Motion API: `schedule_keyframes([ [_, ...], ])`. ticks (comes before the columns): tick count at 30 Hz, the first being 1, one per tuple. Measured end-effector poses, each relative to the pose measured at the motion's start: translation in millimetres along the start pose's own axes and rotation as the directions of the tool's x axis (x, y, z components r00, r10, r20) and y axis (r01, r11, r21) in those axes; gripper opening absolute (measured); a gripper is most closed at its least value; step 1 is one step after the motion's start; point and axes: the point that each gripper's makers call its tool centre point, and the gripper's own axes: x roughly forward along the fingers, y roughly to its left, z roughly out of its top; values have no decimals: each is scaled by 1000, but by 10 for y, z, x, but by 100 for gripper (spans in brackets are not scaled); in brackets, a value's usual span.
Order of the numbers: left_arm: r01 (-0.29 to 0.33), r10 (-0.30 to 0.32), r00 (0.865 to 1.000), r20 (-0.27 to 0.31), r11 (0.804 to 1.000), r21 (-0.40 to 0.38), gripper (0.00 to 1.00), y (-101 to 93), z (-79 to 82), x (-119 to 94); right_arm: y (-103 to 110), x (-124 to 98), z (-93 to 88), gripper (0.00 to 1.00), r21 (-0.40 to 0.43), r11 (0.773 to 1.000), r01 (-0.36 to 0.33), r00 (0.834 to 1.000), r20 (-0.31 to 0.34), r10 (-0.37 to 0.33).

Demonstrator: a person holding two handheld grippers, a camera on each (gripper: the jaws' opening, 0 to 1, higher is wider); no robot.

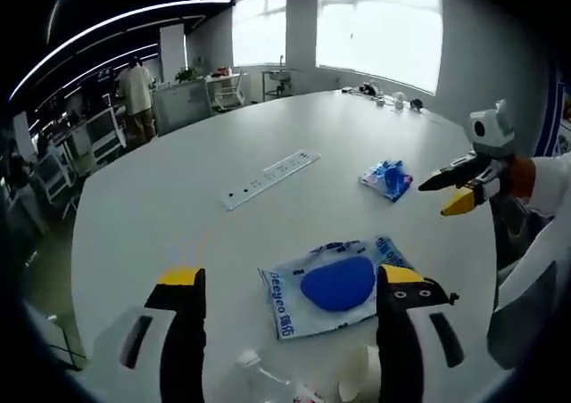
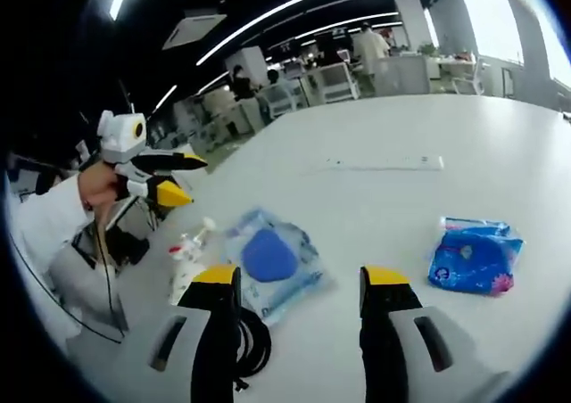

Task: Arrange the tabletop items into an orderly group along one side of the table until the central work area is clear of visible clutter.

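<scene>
Broad white round table (image 1: 294, 207) in an office; both tongs wide, empty; clear plastic packet holding a blue pad (image 1: 335, 287) between left tongs (image 1: 290, 283), likely slipping if pinched shallow

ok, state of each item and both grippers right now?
left gripper: open, holding nothing
right gripper: open, holding nothing
clear flat packet with a blue pad: lying flat, sealed
small crumpled blue bag: lying on table
long white power strip: flat, nothing plugged in
</scene>
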Motion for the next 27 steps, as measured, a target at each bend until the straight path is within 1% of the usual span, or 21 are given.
schedule_keyframes([
  [6, 5, -5, 1000, -18, 1000, -10, 80, 79, -91, 79, 61, 96, -115, 52, 17, 1000, -12, 1000, -23, 12],
  [8, 5, -5, 1000, -21, 1000, -7, 79, 95, -114, 100, 80, 143, -178, 51, 10, 1000, -13, 999, -38, 13],
  [15, 19, -19, 999, -39, 1000, -14, 78, 142, -207, 212, 122, 292, -382, 49, 44, 999, -14, 997, -74, 18],
  [17, 19, -20, 998, -54, 1000, -13, 77, 159, -249, 247, 137, 336, -447, 48, 54, 998, -16, 996, -87, 20],
  [22, 26, -27, 997, -72, 999, -18, 76, 193, -337, 347, 189, 423, -600, 44, 70, 997, -18, 993, -112, 26],
  [24, 28, -29, 996, -85, 1000, -12, 75, 194, -374, 385, 195, 442, -627, 43, 89, 996, -16, 993, -112, 26],
  [27, 32, -33, 994, -103, 999, -9, 75, 196, -425, 433, 195, 475, -686, 40, 112, 994, -9, 992, -128, 23],
])
